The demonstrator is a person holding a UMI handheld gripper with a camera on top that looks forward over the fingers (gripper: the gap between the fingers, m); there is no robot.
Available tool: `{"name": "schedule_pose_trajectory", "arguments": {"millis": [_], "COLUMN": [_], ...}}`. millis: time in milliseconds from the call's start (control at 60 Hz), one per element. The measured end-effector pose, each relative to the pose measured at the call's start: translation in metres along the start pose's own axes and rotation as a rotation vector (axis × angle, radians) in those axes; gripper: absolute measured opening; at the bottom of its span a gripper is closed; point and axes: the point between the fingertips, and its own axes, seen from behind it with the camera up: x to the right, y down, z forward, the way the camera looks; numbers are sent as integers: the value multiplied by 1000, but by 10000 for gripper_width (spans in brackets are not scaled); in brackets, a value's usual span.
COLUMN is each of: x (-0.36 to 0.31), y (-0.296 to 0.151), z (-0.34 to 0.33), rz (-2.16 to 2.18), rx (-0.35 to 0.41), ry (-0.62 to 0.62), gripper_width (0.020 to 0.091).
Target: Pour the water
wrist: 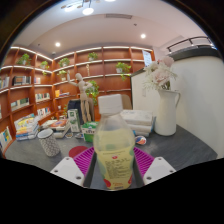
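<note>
A clear plastic bottle (113,152) with a white cap, pale yellowish liquid and a light label stands upright between the fingers of my gripper (112,163). Both purple pads (84,160) press against its sides, so the gripper is shut on it. The bottle hides the table just ahead. A white pitcher vase (165,112) holding pale flowers stands beyond the right finger on the grey table (185,148). A ribbed glass cup (48,142) sits beyond the left finger.
White boxes (137,120) lie behind the bottle next to the vase. Small packets and boxes (62,127) clutter the table's far left. Orange-brown shelves (60,75) with plants and books line the back wall.
</note>
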Motion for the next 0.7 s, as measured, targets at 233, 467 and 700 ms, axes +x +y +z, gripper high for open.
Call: {"name": "schedule_pose_trajectory", "arguments": {"millis": [233,467,700], "x": [4,-14,-54], "y": [0,1,-24], "z": [8,11,35], "rz": [-98,-342,-692], "rx": [-10,-65,-184], "ry": [22,78,130], "gripper_width": [366,354,354]}}
